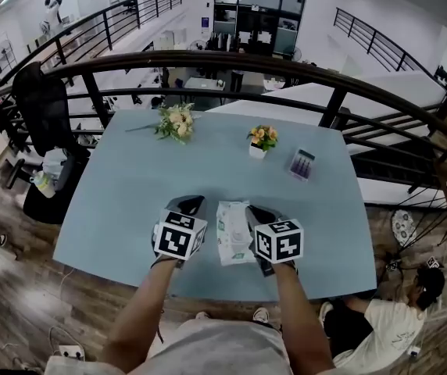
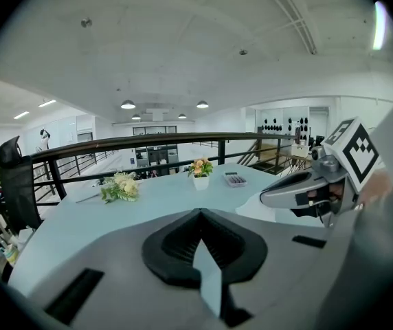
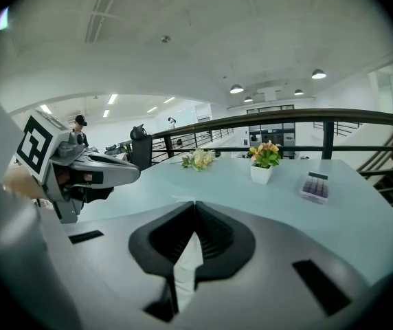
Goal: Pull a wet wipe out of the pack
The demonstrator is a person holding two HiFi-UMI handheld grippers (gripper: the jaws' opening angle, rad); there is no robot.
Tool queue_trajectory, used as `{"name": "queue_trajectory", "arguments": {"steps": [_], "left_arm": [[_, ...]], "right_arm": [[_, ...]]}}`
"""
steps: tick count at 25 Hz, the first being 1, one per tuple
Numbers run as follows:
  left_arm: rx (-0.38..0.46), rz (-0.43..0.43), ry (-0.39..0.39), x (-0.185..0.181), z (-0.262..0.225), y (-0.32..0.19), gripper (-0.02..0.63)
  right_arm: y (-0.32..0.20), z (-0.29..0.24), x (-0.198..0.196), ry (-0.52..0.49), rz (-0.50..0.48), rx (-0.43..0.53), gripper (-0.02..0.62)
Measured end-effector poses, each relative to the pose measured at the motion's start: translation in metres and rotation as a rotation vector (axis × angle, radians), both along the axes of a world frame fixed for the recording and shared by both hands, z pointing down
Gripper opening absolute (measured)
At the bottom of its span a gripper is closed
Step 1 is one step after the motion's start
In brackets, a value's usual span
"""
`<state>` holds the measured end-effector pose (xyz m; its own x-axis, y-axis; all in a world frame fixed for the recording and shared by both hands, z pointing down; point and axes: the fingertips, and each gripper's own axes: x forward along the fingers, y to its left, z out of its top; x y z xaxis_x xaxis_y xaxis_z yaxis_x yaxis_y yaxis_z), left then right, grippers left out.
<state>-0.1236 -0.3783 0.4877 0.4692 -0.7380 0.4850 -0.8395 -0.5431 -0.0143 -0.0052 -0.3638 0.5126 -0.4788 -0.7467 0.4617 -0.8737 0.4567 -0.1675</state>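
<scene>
Bearing wipe pack (image 1: 233, 233), blue table (image 1: 122, 201) by railing (image 1: 231, 58)

One pack (image 1: 233, 233); one bouquet (image 1: 177, 122); one flowerpot (image 1: 262, 141); one calculator (image 1: 302, 163).

The pack (image 1: 232, 237) is a flat, white soft pouch with pale green print. It lies face up on the light blue desk (image 1: 130, 201) near the front edge, its long side running away from the person. It sits between the left tool (image 1: 194, 203) and the right tool (image 1: 259, 212), closer to the right one. A thin white strip, the wet wipe (image 3: 186, 263), is pinched between the right tool's closed jaws. How far it is drawn out of the pack cannot be told.
</scene>
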Motion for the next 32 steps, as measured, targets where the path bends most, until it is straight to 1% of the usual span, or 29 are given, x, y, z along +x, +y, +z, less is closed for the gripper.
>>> {"name": "queue_trajectory", "arguments": {"steps": [20,32], "left_arm": [[0.006,-0.080,-0.035,0.019,-0.008,0.009,-0.005],[0.014,-0.122,-0.035,0.024,-0.019,0.004,-0.005]], "right_arm": [[-0.005,-0.020,0.018,-0.030,-0.091,0.037,0.006],[-0.014,-0.035,0.033,-0.044,-0.110,0.053,0.006]]}}
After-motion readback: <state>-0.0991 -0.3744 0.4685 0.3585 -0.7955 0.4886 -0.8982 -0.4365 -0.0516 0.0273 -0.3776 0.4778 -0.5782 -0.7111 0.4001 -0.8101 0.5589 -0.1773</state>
